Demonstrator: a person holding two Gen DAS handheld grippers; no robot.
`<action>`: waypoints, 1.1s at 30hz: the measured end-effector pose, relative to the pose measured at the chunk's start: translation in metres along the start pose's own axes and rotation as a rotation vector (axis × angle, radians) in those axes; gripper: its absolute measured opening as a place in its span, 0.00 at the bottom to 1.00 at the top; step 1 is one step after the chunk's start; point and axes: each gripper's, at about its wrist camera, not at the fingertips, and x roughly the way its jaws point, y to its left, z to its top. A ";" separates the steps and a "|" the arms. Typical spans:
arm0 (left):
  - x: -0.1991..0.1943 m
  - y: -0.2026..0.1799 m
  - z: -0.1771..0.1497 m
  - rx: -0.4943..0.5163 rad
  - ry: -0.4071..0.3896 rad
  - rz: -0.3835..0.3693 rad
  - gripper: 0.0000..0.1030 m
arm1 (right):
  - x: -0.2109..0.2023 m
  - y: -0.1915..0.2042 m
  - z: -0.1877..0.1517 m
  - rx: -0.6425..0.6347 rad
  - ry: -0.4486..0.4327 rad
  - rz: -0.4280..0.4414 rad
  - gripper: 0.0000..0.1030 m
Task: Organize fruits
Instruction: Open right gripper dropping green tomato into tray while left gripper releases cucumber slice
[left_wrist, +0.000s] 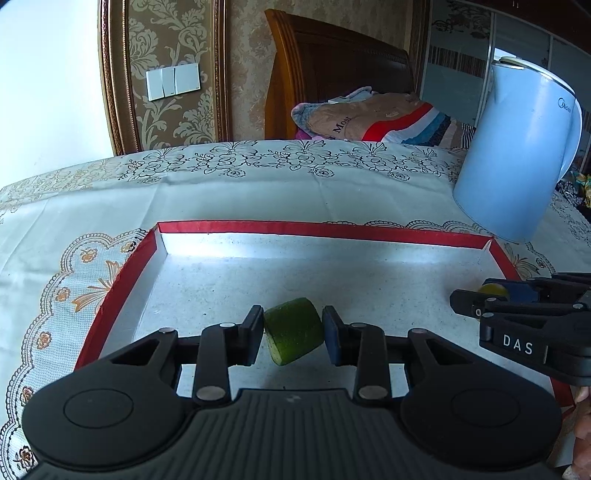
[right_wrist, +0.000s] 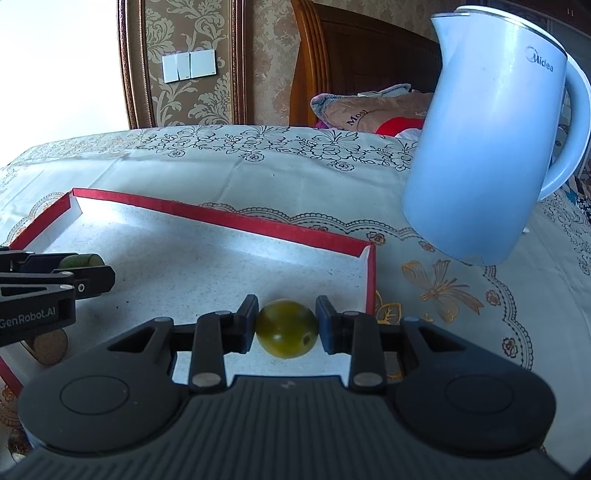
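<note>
Kettle (right_wrist: 491, 147) first: big blue Midea one, just beside the red-rimmed tray (right_wrist: 229, 218), so a wide swing could clip it. Left gripper (left_wrist: 293, 330) is clamped on a green cucumber chunk (left_wrist: 293, 330), right gripper (right_wrist: 286, 328) on a round yellow-green fruit (right_wrist: 286, 328), both low over the tray floor. Round one would probably roll if dropped. Grippers read "DAS" and "GenRobot.AI".

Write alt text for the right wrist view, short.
The right tongs grip a round yellow-green fruit over a shallow red-rimmed tray on a floral tablecloth. At left, the left tongs hold a green cut piece above the same tray; a light blue kettle stands at right.
</note>
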 end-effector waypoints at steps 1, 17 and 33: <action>0.001 0.000 0.000 0.000 0.007 -0.004 0.33 | 0.000 -0.001 0.000 0.003 0.001 0.001 0.30; -0.001 -0.002 -0.001 0.000 -0.002 -0.003 0.33 | -0.003 0.004 0.000 -0.021 -0.015 -0.008 0.46; -0.018 0.006 -0.006 -0.035 -0.044 -0.014 0.33 | -0.025 0.010 -0.006 -0.039 -0.113 -0.043 0.95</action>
